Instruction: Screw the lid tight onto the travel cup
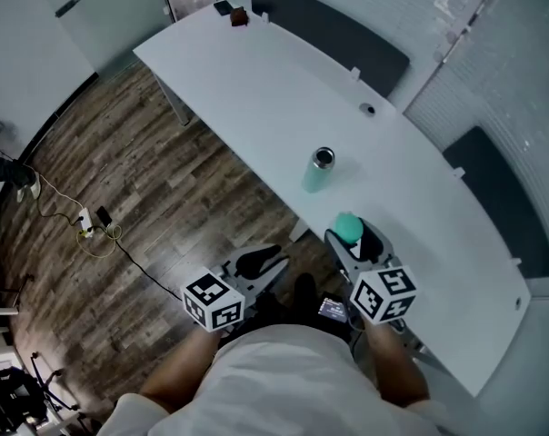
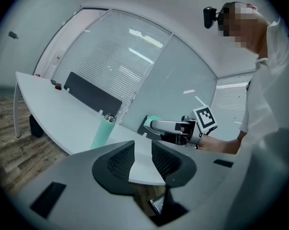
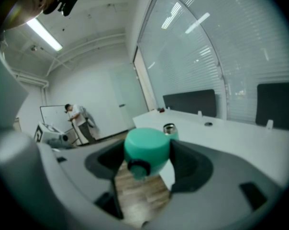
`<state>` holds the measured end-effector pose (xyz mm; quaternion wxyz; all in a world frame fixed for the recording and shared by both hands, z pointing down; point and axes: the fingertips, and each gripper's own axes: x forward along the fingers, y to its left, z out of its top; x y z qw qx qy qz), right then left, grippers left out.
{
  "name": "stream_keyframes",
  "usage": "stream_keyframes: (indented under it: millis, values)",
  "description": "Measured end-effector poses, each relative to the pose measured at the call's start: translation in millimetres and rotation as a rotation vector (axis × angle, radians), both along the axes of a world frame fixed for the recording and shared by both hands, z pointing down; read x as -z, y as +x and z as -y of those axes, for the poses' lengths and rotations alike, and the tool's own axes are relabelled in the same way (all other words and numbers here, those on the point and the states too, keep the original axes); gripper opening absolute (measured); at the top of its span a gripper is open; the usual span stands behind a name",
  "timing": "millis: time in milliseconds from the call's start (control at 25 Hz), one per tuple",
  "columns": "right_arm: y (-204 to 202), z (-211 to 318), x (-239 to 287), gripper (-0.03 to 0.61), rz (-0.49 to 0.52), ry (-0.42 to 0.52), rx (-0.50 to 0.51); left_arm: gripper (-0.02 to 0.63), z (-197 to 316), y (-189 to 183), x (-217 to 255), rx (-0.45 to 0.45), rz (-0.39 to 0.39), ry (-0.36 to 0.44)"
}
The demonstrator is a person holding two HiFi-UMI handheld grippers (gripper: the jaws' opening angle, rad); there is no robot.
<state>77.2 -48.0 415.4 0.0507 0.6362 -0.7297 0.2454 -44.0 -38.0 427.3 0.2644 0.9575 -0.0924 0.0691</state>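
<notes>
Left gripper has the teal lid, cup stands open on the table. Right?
No. The right gripper holds the teal lid, as the right gripper view shows; the left gripper is empty, jaws apart. The cup does stand open on the table.

White table (image 1: 256,80), teal travel cup (image 1: 318,173) upright mid-table, dark items (image 1: 239,16) at far end

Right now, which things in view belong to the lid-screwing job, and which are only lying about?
For the job:
- travel cup, standing lidless on the table
- lid, held in the right hand-held gripper
- left hand-held gripper, open and empty

Lying about:
- small black object and small brown object at the table's far end
- cables on the floor
</notes>
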Motion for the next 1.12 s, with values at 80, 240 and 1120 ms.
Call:
stream_keyframes:
  millis: [80,240,1120]
  values:
    - [5,1,-1,0.311,-0.002,-0.002,0.011,0.129,0,8,0,0.005,-0.001,-0.002]
    - [19,5,-2,0.311,-0.009,-0.009,0.023,0.146,2,25,0,0.006,0.003,-0.004]
    - [46,82,1,0.311,-0.091,0.021,0.101,0.175,78,74,-16,0.031,0.087,0.12]
